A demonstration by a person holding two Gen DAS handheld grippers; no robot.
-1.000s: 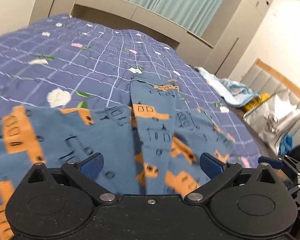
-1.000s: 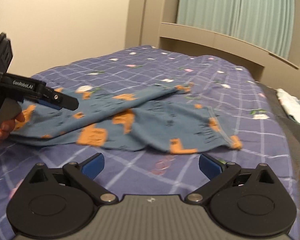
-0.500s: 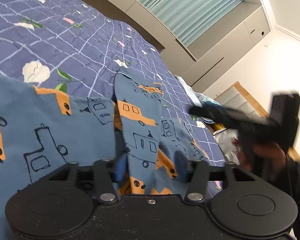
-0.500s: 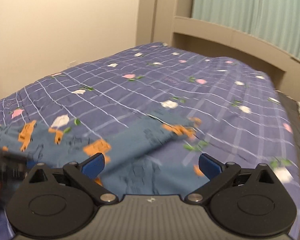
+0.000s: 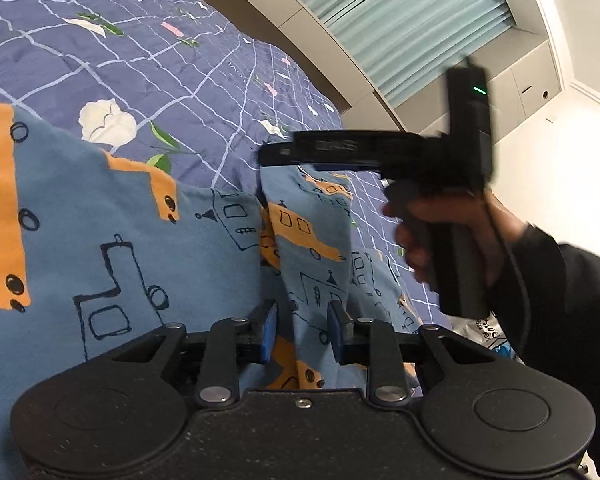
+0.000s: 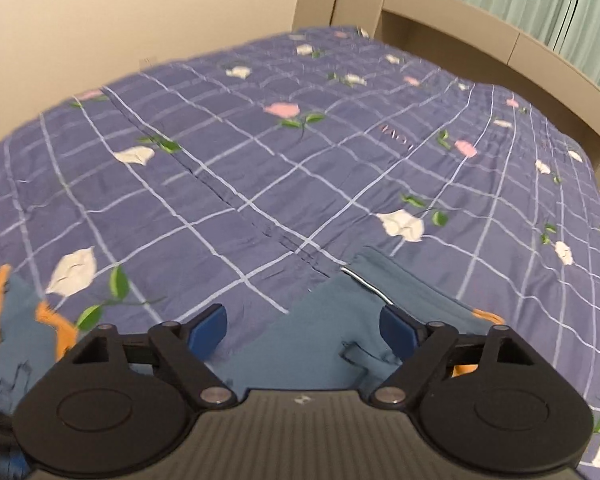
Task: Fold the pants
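Where curtains (image 5: 404, 20) hang, pants (image 5: 112, 240) across a checked floral bedspread (image 6: 284, 160).

Left gripper (image 5: 302, 330) nearly closed; right gripper (image 6: 304, 324) spread wide.

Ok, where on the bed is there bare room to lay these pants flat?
Bare quilt runs from the pants up to the headboard and the wall side. The near edge is crowded with pants fabric around the left gripper.
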